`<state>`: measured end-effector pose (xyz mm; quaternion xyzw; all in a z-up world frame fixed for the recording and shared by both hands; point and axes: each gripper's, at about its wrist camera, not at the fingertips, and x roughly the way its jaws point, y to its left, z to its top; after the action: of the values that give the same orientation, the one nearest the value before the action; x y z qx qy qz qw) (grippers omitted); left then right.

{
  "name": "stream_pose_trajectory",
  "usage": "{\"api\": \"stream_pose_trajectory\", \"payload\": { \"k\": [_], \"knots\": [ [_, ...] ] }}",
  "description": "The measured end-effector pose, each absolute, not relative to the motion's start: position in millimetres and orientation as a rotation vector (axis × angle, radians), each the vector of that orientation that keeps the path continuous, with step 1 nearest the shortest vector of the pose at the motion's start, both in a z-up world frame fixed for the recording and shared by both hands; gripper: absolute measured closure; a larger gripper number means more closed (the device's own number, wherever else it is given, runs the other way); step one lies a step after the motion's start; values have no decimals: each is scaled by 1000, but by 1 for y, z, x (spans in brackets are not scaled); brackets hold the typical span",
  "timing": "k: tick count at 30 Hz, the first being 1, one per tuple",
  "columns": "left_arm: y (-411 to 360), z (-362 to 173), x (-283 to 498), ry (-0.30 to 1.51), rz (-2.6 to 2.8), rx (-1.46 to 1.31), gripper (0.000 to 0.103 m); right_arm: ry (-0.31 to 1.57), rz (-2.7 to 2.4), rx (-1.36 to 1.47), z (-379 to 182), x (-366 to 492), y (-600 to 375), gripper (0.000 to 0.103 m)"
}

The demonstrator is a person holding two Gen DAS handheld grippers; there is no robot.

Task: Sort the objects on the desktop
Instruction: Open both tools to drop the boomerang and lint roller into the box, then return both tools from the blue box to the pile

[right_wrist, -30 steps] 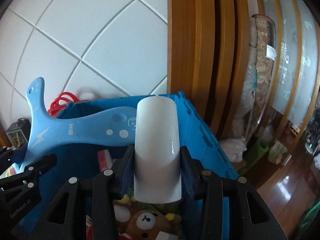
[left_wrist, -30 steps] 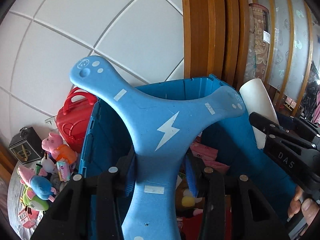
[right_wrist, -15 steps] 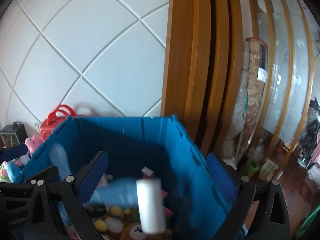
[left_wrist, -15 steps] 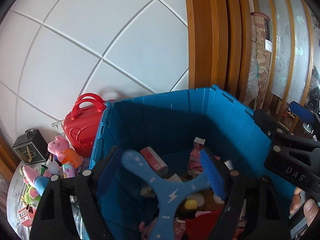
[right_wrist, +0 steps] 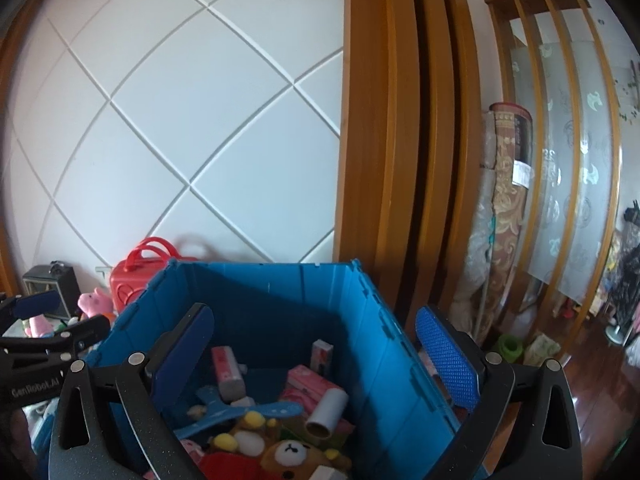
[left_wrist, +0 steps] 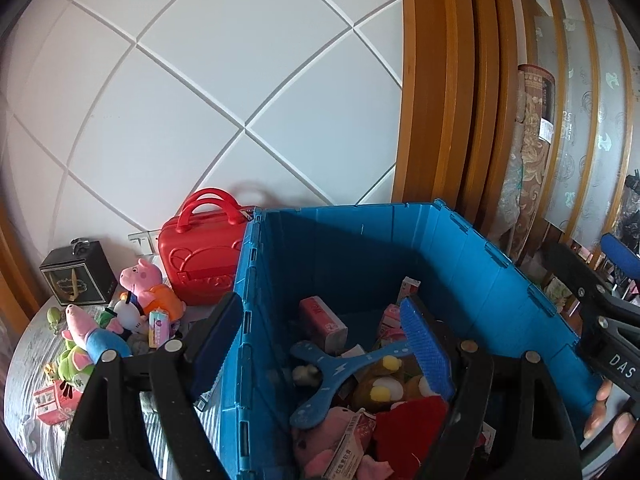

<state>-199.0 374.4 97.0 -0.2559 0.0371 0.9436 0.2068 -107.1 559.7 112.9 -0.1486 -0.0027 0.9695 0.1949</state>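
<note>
Two items are already seen lying inside the blue crate (left_wrist: pixel 360 248): a blue three-armed boomerang (left_wrist: pixel 332 368) with a white lightning bolt is spread flat over the plush toys near the crate's middle, and a white roll (right_wrist: pixel 326 410) with a cardboard core is tipped on its side toward the crate's right wall. Both are apart from any gripper. The left gripper (left_wrist: pixel 324 344) is held wide above the crate's left rim with nothing between its blue pads, its jaws having just been opening; the right gripper (right_wrist: pixel 316 354) is likewise spread to its widest over the crate, also just opened, and is empty. Inside the crate a brown bear plush (right_wrist: pixel 290 454), pink cartons and a red plush are piled beneath these two things. The sorting is judged to be well under way but not finished: left of the crate, on the counter (left_wrist: pixel 28 360), a pink pig plush (left_wrist: pixel 146 284), a second pig plush in blue, a green toy, small cartons and a black box (left_wrist: pixel 76 280) are still laid out, and a red case (left_wrist: pixel 200 256) is stood against the wall just beside the crate's left corner. Whether the case and the box are meant to be sorted cannot be told. The boomerang looks rigid and light; the roll looks smooth and liable to shift.
</note>
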Motion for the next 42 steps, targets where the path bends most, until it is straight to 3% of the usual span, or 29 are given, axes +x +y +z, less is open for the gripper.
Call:
{"api": "stream_pose_trajectory", "payload": {
  "k": [13,24,36,42],
  "knots": [
    [312,102,-130,52,2719,-573,22,-50,2733,-399,94,-62,513,0],
    [238,81,-105,-2,2802,-543,22,41,2765,-382,75,-41,459,0],
    [59,43,-100,-43,2857,-639,22,4,2919,-353,69,-48,288,0],
    [-52,14,-100,-51,2931,-712,22,-2,2959,-487,43,-67,192,0]
  ]
}}
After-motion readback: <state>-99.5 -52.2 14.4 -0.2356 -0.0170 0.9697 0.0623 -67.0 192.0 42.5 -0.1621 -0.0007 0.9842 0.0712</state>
